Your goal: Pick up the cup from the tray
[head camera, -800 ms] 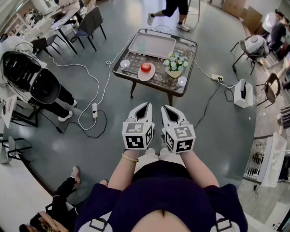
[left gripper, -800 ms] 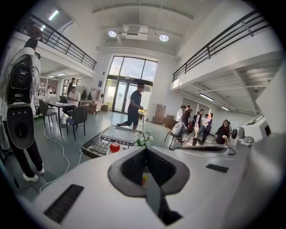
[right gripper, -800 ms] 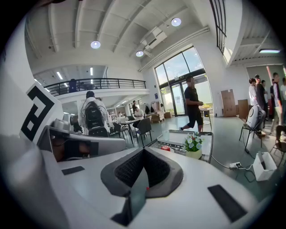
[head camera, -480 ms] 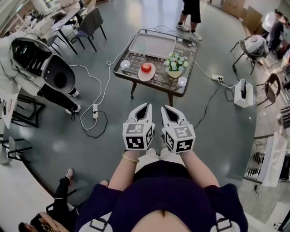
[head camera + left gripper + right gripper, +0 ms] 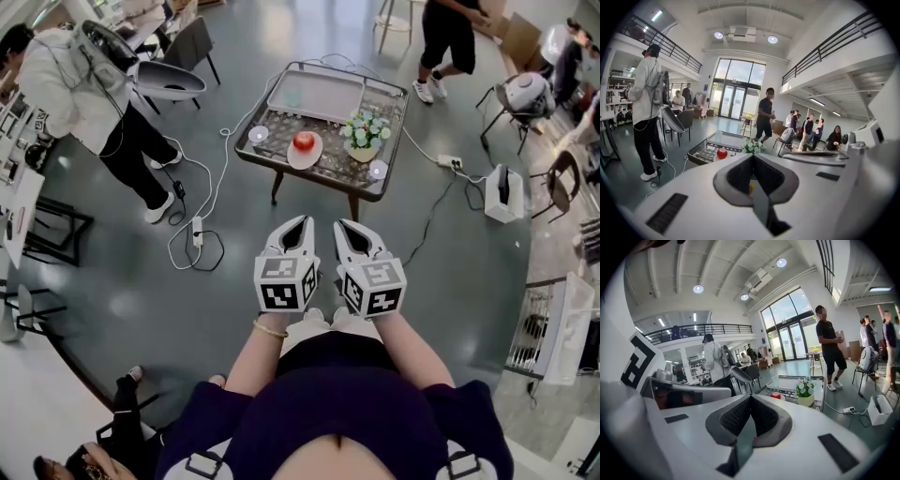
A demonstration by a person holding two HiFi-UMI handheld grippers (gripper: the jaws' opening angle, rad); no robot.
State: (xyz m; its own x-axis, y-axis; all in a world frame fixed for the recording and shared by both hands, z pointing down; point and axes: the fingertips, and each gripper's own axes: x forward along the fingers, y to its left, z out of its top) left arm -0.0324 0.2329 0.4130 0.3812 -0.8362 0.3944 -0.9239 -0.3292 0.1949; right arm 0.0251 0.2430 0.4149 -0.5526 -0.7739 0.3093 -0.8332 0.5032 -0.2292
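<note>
A translucent cup stands on a pale tray at the far side of a low table, well ahead of me. Both grippers hover side by side above the floor, short of the table. My left gripper is shut and holds nothing, and so is my right gripper. In the left gripper view the left gripper points at the table, where the cup and tray show small. In the right gripper view the right gripper faces the tray.
On the table are a red apple on a plate, a flower pot and small round coasters. Cables and a power strip lie on the floor at the left. A person in white stands left; another walks behind the table. Chairs stand right.
Neither gripper has moved. The person in white at the left has straightened up and shifted toward the back. The walker behind the table has gone to the right.
</note>
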